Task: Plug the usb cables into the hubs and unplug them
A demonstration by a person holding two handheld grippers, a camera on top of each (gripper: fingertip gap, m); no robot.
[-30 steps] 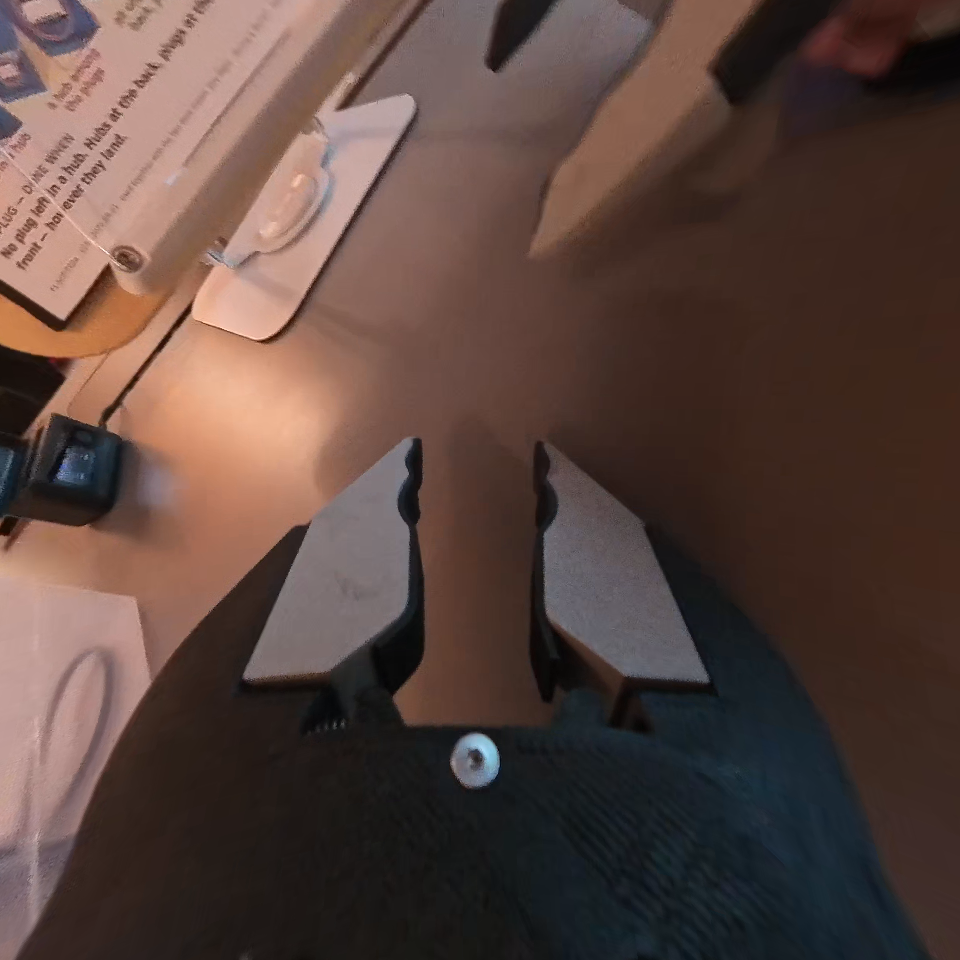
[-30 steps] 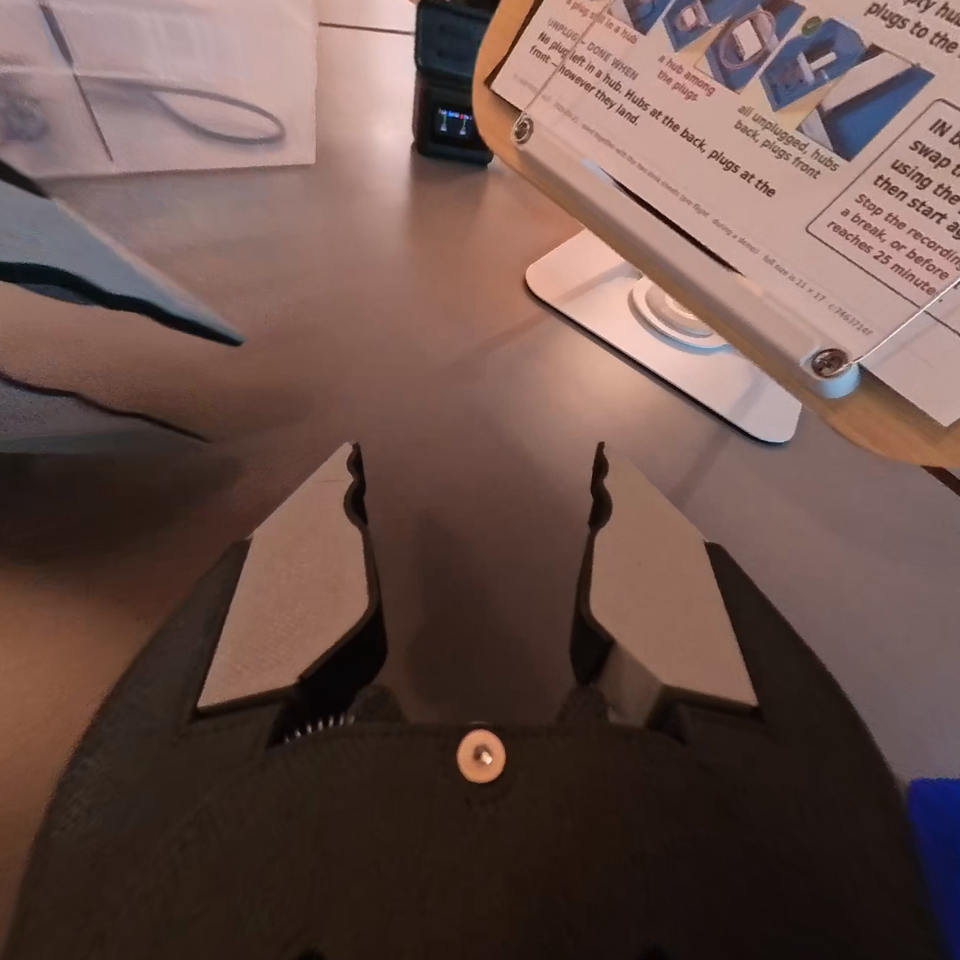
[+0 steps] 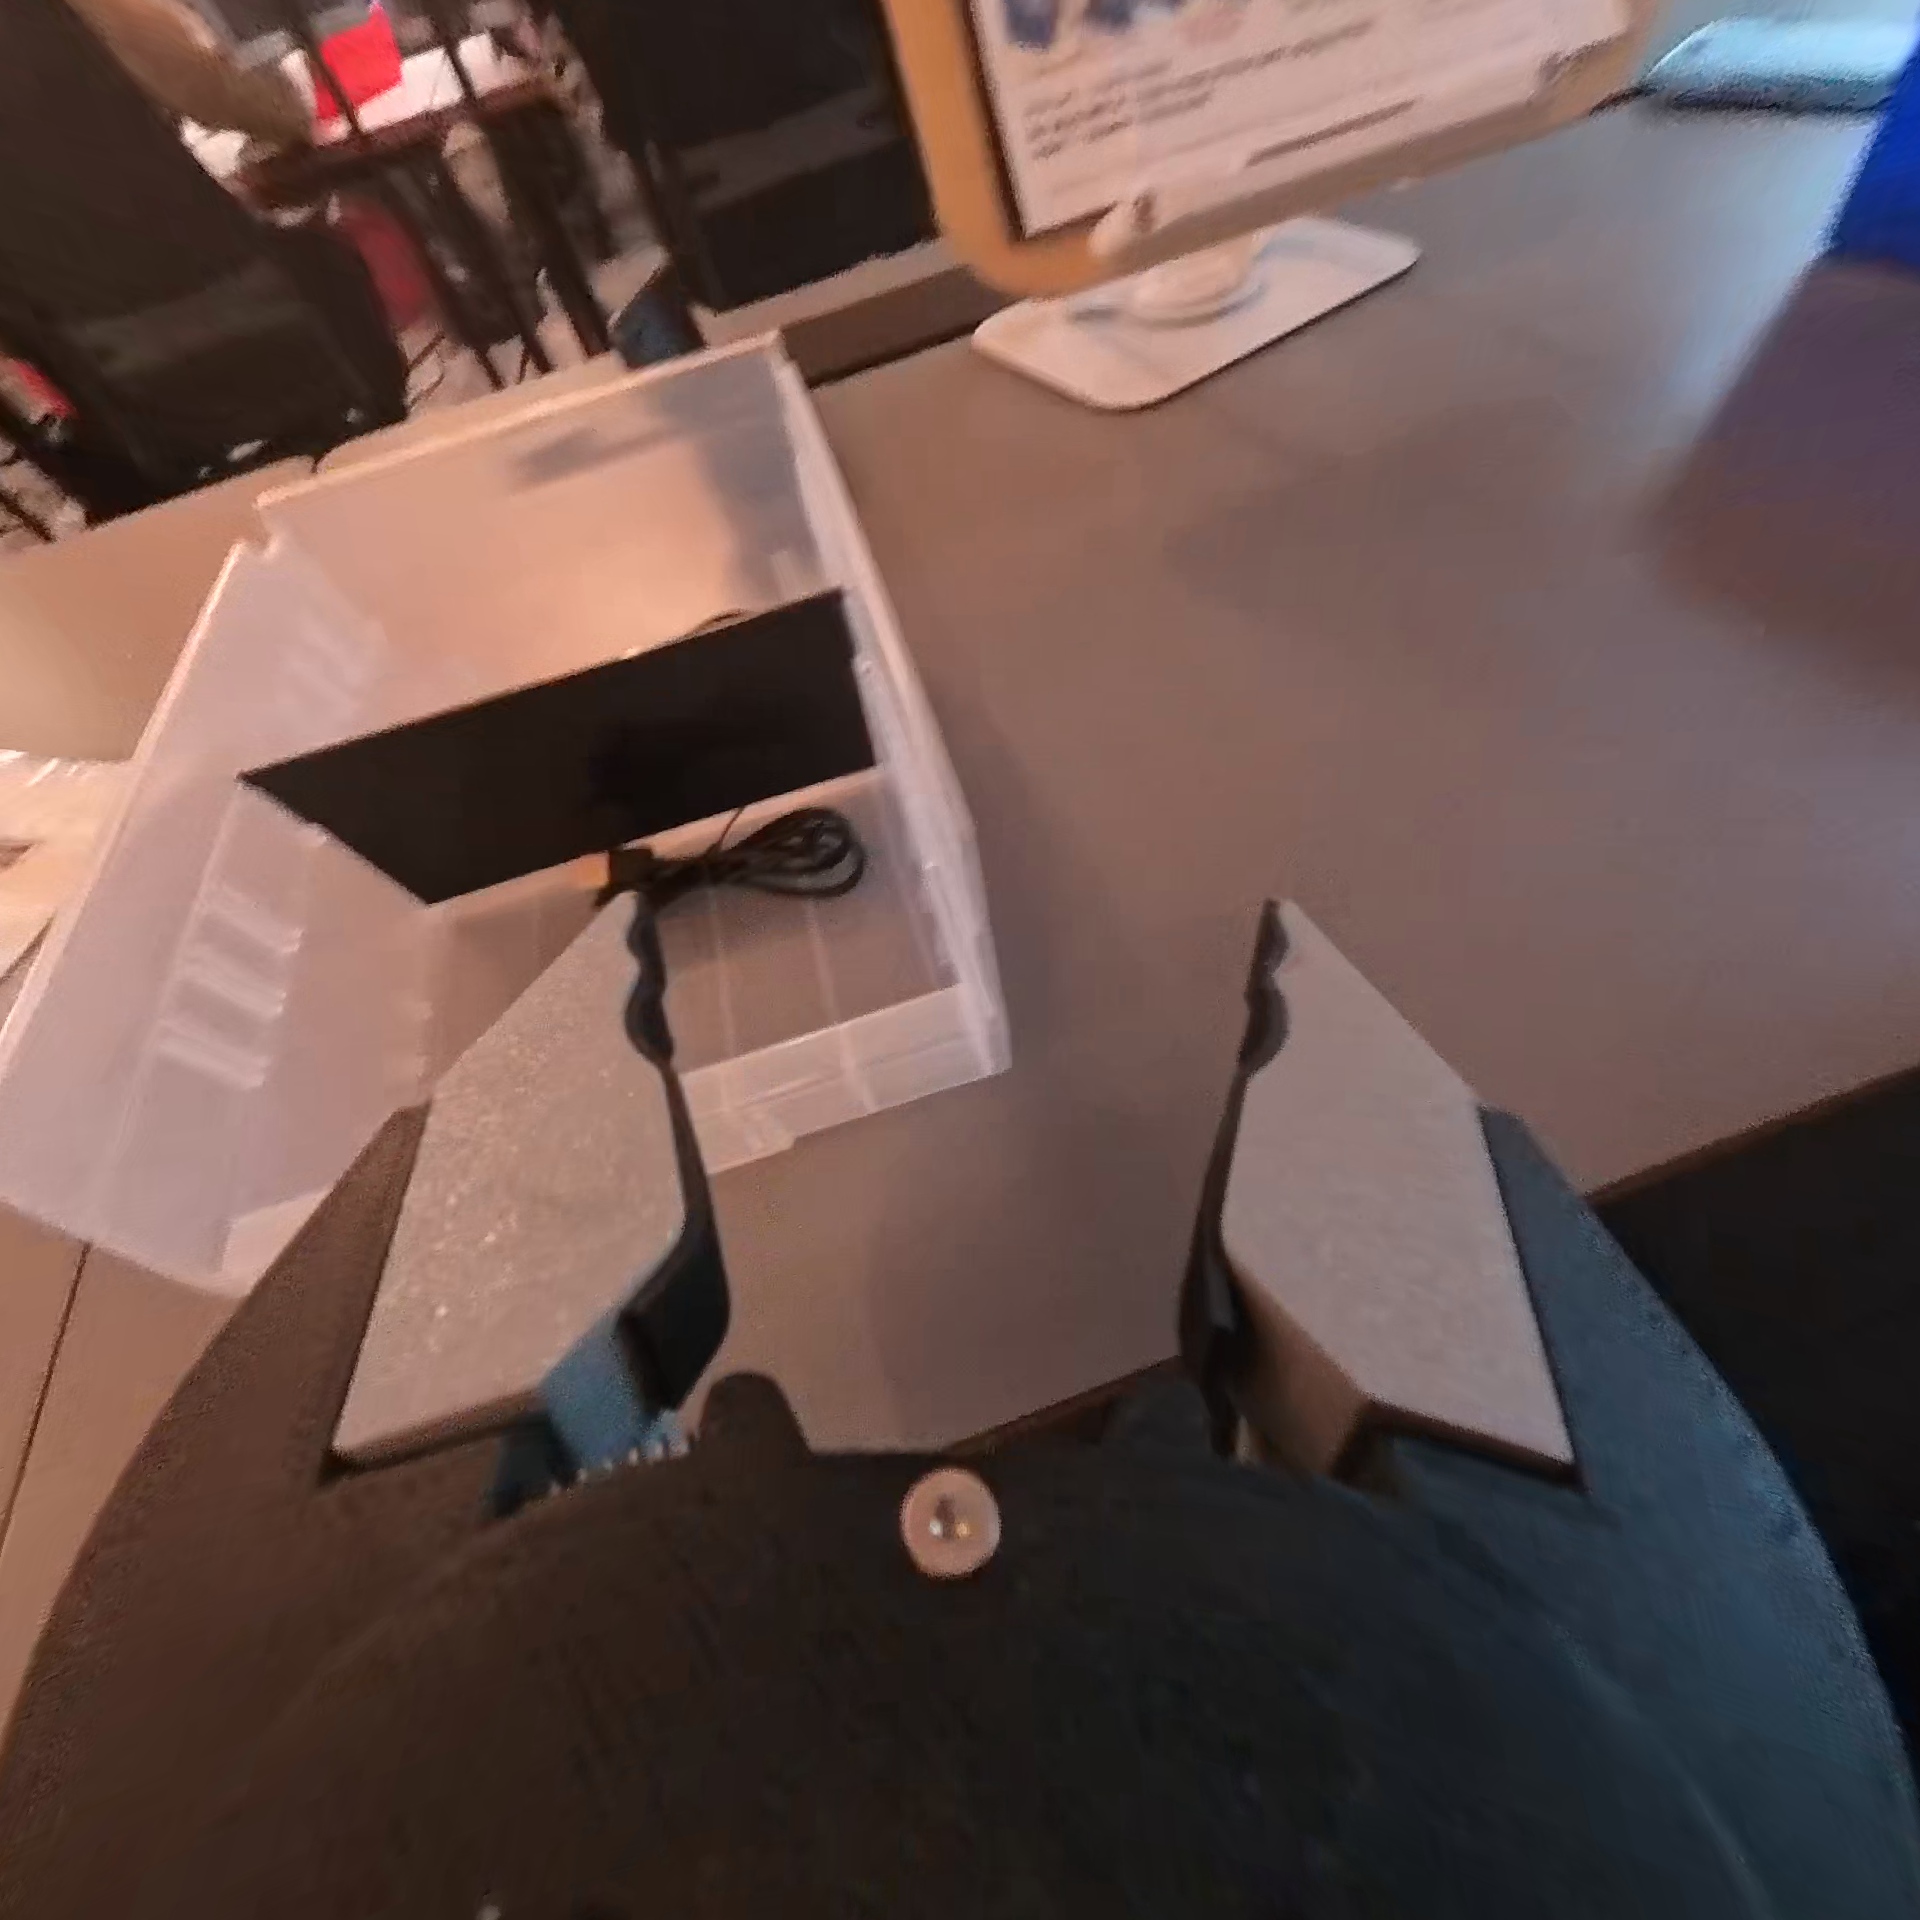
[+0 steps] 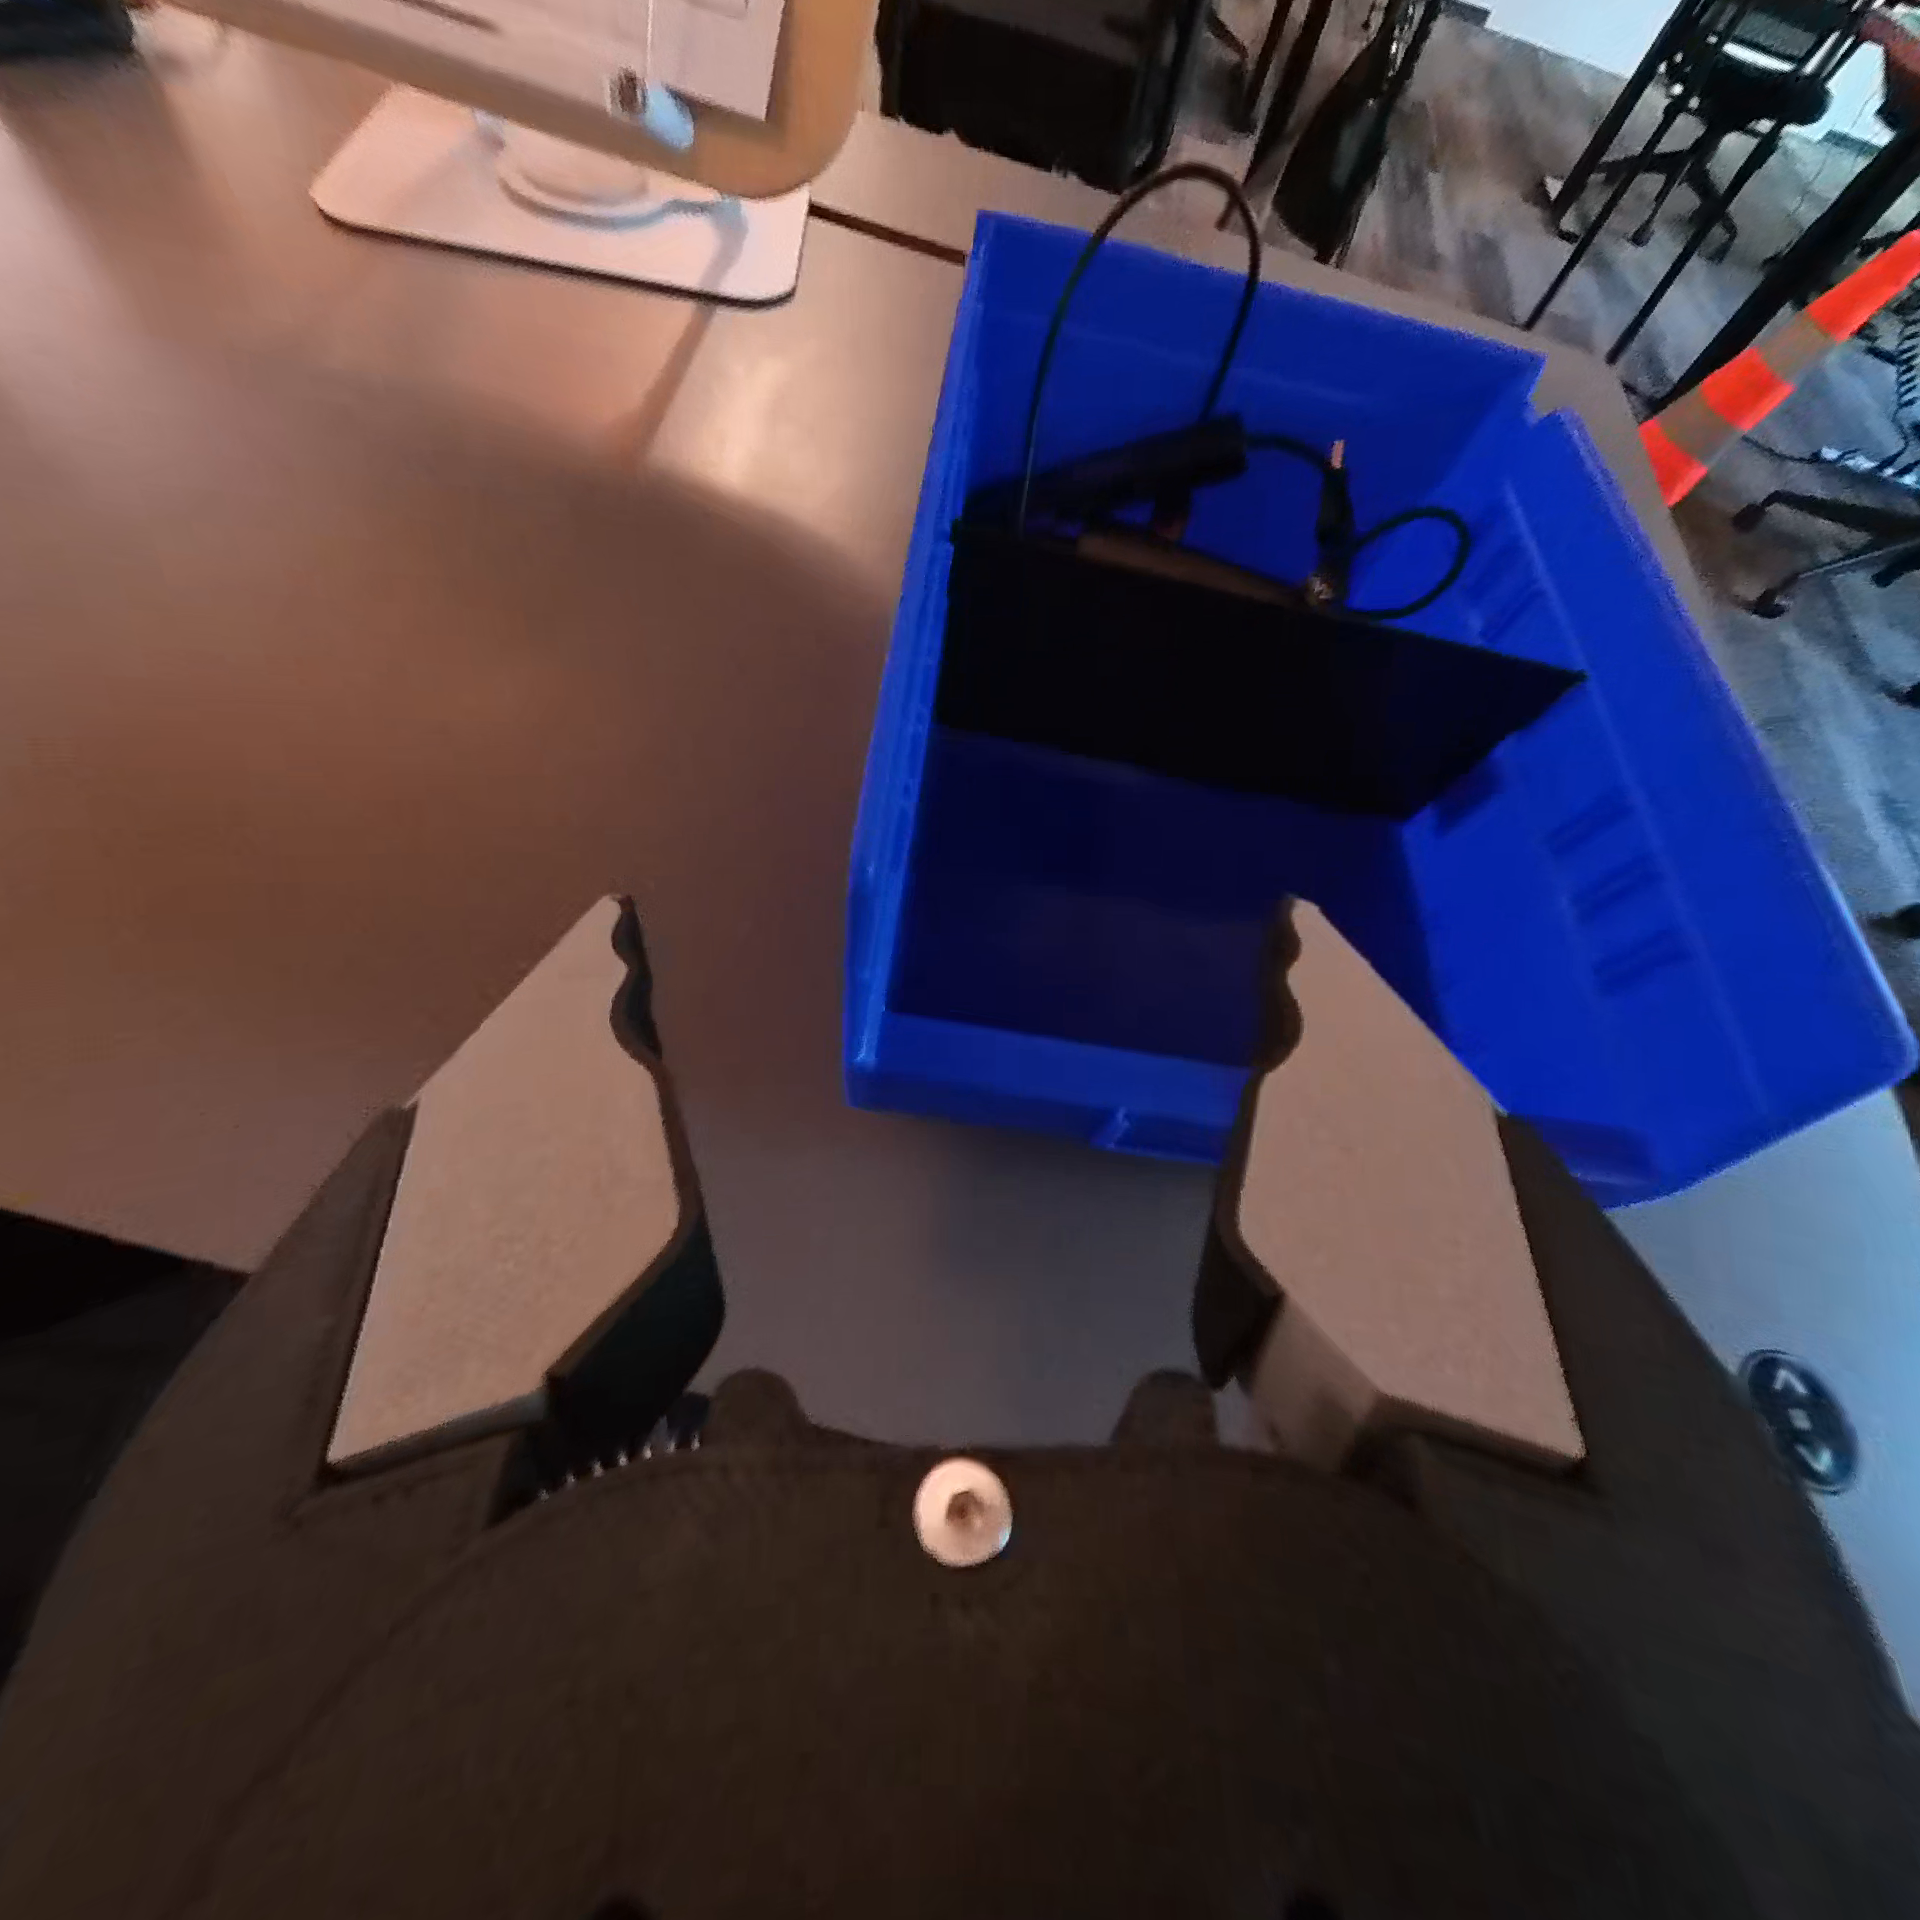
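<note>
Blue bin (image 4: 1621, 831), hard plastic, ribbed side wall, split by a black divider panel (image 4: 1226, 707). Behind the divider: a dark slim block, probably a hub (image 4: 1132, 468), though blur makes that uncertain, plus thin black usb cables (image 4: 1236, 270), one looping up over the back rim, one coiled near a plug end (image 4: 1333, 488). Front compartment of the bin shows only blue floor.

Clear bin (image 3: 914, 748), translucent frosted plastic, same layout with its own black divider (image 3: 582, 758). A small coil of black cable (image 3: 790, 862) lies just in front of that divider; what's behind is hidden by the panel and the frosting.

Left gripper (image 3: 956, 935): jaws spread wide, nothing held, hovering over the table (image 3: 1351, 727) just beside the clear bin. Right gripper (image 4: 956, 935): also wide apart, empty, right finger overlapping the blue bin's front corner in view.

Fingers have grey gritty pads (image 3: 540, 1195) with notched black tips. Both views motion-blurred. Sign board on a white stand (image 3: 1195, 301) cut off at the top edge.
</note>
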